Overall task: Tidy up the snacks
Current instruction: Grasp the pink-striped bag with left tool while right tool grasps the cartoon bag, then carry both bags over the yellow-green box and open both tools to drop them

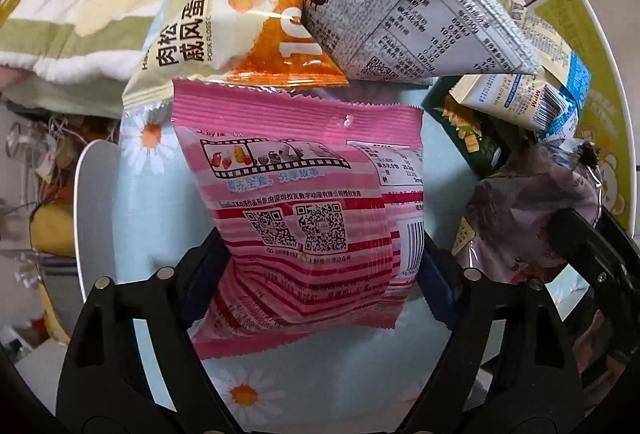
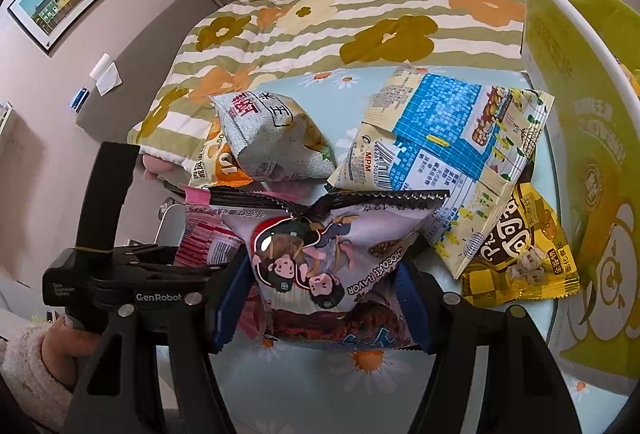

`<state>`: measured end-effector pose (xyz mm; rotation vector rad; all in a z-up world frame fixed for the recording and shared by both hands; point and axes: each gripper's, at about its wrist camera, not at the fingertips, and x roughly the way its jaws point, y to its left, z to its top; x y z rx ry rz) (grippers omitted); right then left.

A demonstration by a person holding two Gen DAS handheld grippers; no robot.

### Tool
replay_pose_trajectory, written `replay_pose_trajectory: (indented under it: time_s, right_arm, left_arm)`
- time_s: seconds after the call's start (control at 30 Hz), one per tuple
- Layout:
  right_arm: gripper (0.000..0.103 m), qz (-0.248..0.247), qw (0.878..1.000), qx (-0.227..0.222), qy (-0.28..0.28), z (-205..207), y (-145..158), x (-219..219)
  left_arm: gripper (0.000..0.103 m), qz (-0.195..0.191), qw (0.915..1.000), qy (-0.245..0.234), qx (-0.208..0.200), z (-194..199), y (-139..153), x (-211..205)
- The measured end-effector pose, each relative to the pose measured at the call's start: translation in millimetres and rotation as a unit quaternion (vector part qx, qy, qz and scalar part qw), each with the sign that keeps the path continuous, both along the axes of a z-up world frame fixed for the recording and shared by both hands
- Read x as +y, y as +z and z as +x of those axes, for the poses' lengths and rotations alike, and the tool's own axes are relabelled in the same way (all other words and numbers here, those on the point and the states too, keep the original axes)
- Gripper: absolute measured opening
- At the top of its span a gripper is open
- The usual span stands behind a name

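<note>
Clamping the pink snack bag point(image 1: 308, 218) low between both pads, the left tongs point(image 1: 320, 282) grip near its bottom seam; the right tongs point(image 2: 320, 298) pinch the lilac chocolate pack point(image 2: 332, 266). At twelve o'clock beyond, loose packets heap on the daisy-print surface point(image 1: 248, 386). Puffy, slick film could slide free if either lifts quickly.

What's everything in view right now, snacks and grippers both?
pink snack bag: 1, pink striped, between the left gripper's pads
lilac chocolate snack bag: 1, lilac, between the right gripper's pads
grey corn-roll bag: 1, grey-white, behind them
cake packet: 1, cream and orange, under the grey bag
blue-cream packet: 1, right of the grey bag
yellow packet: 1, partly under it
green box: 1, far right
left gripper: black, gripping
right gripper: black, gripping
</note>
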<state>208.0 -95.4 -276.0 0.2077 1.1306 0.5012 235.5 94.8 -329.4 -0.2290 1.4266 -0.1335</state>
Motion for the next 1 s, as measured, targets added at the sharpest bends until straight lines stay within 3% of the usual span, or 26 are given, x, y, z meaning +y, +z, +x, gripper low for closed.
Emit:
replay_pose_trajectory:
  time_s: [0.17,0.47,0.77,1.0]
  right_arm:
    - [0.063,0.000,1.000,-0.004,0.002,0,3,3]
    - [0.063,0.004,1.000,-0.027,0.000,-8,23,4]
    - [0.063,0.017,0.997,-0.070,-0.030,-17,74,-19]
    - [0.063,0.029,0.992,-0.111,-0.051,-18,121,-69]
  left_arm:
    - [0.074,-0.004,0.9998,0.001,-0.020,-6,11,5]
    - [0.074,0.006,0.9977,0.001,-0.068,-15,47,16]
    - [0.073,0.007,0.9913,-0.016,-0.131,-18,107,12]
    - [0.074,0.005,0.9823,-0.013,-0.187,-19,162,-25]
